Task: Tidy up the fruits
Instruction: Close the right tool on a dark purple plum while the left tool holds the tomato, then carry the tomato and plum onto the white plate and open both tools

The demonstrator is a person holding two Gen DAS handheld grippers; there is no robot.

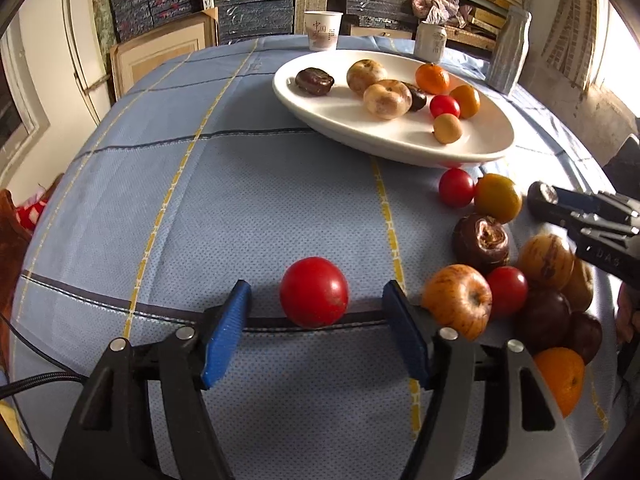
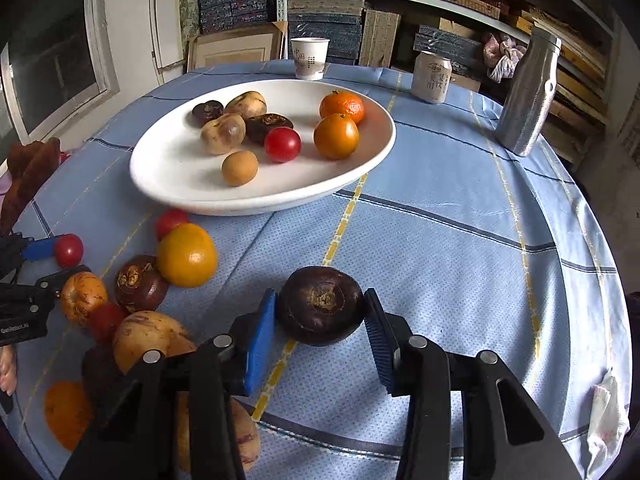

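The left gripper stood with its blue pads well apart, a red tomato lying on the blue checked tablecloth between them, clear of both pads with a gap on either side. Just off its right pad sat a streaked orange-yellow apple, part of a loose heap of fruit to the gripper's right: a small red tomato, a dark brown water chestnut and an orange at the frame's edge. Ahead and to the right lay the white oval plate, already carrying several fruits.

The right gripper had a dark purple-brown water chestnut between its pads, the left pad against its side and the right pad touching or nearly so; the grip looked closed on it, the fruit at the very tips. Ahead and slightly left of this gripper sat the plate with mandarins, a cherry tomato and pale brown fruits. To its left lay the heap, with a yellow-orange citrus nearest the plate. Far beyond stood a paper cup, a drinks can and a silver bottle.
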